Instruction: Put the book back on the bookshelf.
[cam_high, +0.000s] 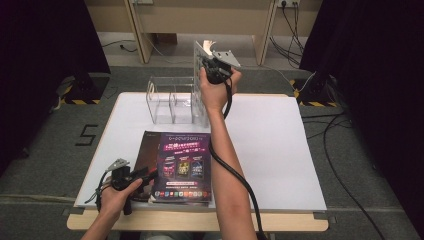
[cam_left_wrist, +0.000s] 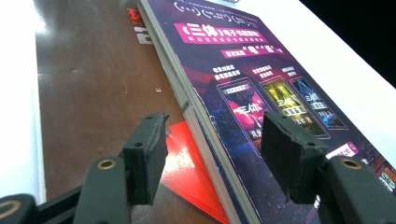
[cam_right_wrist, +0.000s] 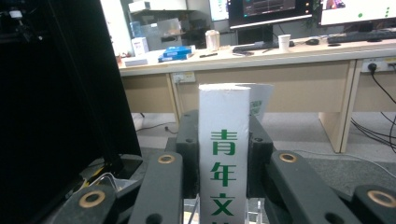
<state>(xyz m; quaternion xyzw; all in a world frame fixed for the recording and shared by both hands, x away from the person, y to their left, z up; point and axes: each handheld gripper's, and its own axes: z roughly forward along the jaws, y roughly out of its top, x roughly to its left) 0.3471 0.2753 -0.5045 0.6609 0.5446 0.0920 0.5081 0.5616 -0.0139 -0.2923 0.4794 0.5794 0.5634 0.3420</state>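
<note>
My right gripper (cam_high: 212, 67) is raised above the back of the table, shut on an upright white book (cam_high: 201, 57). Its spine (cam_right_wrist: 224, 116), printed with green characters, sits clamped between the jaws of that gripper (cam_right_wrist: 223, 140). Just below stands a clear acrylic organizer (cam_high: 170, 102) with several compartments. Near the front edge my left gripper (cam_high: 145, 175) is open beside a stack topped by a purple magazine (cam_high: 182, 167). In the left gripper view the open jaws of my left gripper (cam_left_wrist: 217, 156) straddle the edge of the purple magazine (cam_left_wrist: 261, 93), which lies on a brown magazine (cam_left_wrist: 93, 84).
A red cover (cam_left_wrist: 191, 163) peeks out under the stack. The white tabletop (cam_high: 270, 150) is bare to the right. Black curtains flank the table, and cables (cam_high: 340, 150) trail on the floor at right. A desk (cam_right_wrist: 280, 60) with monitors stands beyond.
</note>
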